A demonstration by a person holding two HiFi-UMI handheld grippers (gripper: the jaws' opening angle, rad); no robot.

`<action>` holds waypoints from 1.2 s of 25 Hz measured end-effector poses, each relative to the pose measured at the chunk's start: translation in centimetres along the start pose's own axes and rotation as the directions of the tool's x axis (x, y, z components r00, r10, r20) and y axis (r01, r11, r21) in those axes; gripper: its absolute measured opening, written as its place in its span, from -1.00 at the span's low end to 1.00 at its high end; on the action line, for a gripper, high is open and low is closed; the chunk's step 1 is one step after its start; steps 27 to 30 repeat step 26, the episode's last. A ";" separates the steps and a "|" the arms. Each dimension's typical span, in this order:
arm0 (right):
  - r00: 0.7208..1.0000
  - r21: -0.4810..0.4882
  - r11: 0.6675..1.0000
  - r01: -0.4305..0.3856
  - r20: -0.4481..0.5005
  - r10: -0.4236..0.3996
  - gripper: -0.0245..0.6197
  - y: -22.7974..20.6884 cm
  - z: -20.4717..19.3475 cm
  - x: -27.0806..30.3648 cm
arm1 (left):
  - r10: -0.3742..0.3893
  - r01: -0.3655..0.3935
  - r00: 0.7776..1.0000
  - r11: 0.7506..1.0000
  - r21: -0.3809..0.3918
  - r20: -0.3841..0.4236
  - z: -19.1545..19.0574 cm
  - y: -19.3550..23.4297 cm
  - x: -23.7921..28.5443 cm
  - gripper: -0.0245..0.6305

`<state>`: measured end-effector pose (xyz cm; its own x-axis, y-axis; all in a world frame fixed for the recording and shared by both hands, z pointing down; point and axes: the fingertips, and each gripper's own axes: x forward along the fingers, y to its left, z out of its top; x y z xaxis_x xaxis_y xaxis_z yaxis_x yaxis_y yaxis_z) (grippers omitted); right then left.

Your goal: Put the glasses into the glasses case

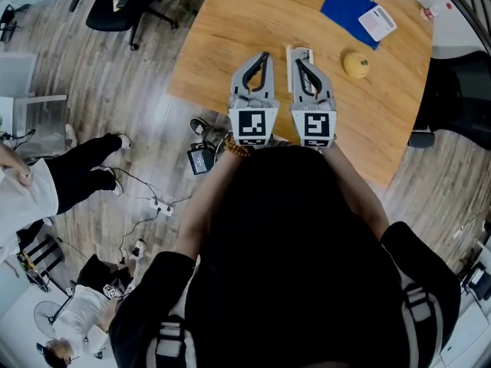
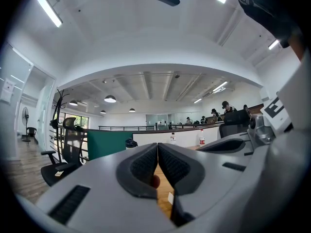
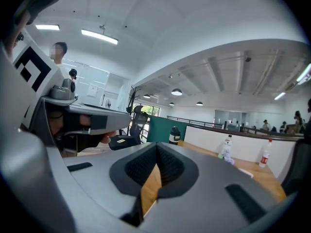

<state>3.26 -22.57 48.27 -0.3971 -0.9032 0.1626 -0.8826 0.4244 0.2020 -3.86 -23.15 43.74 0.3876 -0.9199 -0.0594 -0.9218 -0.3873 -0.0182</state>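
Note:
My two grippers hang side by side over the near part of the wooden table (image 1: 230,21), both pointing away from me. The left gripper (image 1: 265,54) has its jaws together with nothing in them, as the left gripper view shows (image 2: 157,144). The right gripper (image 1: 297,61) is likewise shut and empty (image 3: 156,144). A small white thing (image 1: 301,50) lies on the table just beyond the right gripper's tip. To the right of it sits a rounded yellow object (image 1: 356,64). I cannot make out glasses or a case with certainty.
A blue cloth (image 1: 345,8) with a white card (image 1: 377,22) on it lies at the table's far right. An office chair (image 1: 123,6) stands at the far left. People, cables and a black device (image 1: 201,159) are on the floor to the left.

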 end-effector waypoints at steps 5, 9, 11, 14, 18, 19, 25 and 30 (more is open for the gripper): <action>0.999 0.006 1.000 -0.007 -0.036 0.007 -0.91 0.1 -0.5 0.0 | 0.005 -0.005 1.000 1.000 -0.013 -0.014 -0.6 0.1 -0.2 -0.86; 0.999 0.014 1.000 -0.004 -0.050 0.004 -0.91 -0.2 -1.0 0.1 | 0.006 -0.007 1.000 1.000 -0.017 -0.019 -0.8 0.1 -0.2 -0.86; 0.998 0.019 1.000 -0.006 -0.059 0.007 -0.91 -0.3 -1.3 0.1 | 0.009 -0.009 1.000 1.000 -0.017 -0.022 -0.9 0.1 -0.2 -0.86; 0.997 0.031 0.999 -0.009 -0.076 0.011 -0.91 -0.5 -1.9 0.3 | 0.013 -0.013 1.000 1.000 -0.015 -0.024 -1.0 0.2 -0.1 -0.86; 0.995 0.044 0.999 -0.006 -0.102 0.011 -0.91 -0.9 -2.9 0.4 | 0.018 -0.018 0.999 1.000 -0.020 -0.031 -1.3 0.3 -0.2 -0.85; 0.994 0.049 0.999 -0.004 -0.109 0.009 -0.91 -1.1 -3.2 0.4 | 0.017 -0.018 0.999 1.000 -0.022 -0.034 -1.4 0.2 -0.2 -0.85; 0.989 0.066 0.998 0.012 -0.150 -0.002 -0.91 -1.7 -5.3 0.4 | 0.017 -0.018 0.999 1.000 -0.023 -0.040 -1.5 0.4 -0.5 -0.86; 0.988 0.069 0.997 0.016 -0.157 -0.005 -0.91 -1.8 -5.7 0.4 | 0.018 -0.019 0.999 1.000 -0.023 -0.041 -1.6 0.5 -0.5 -0.86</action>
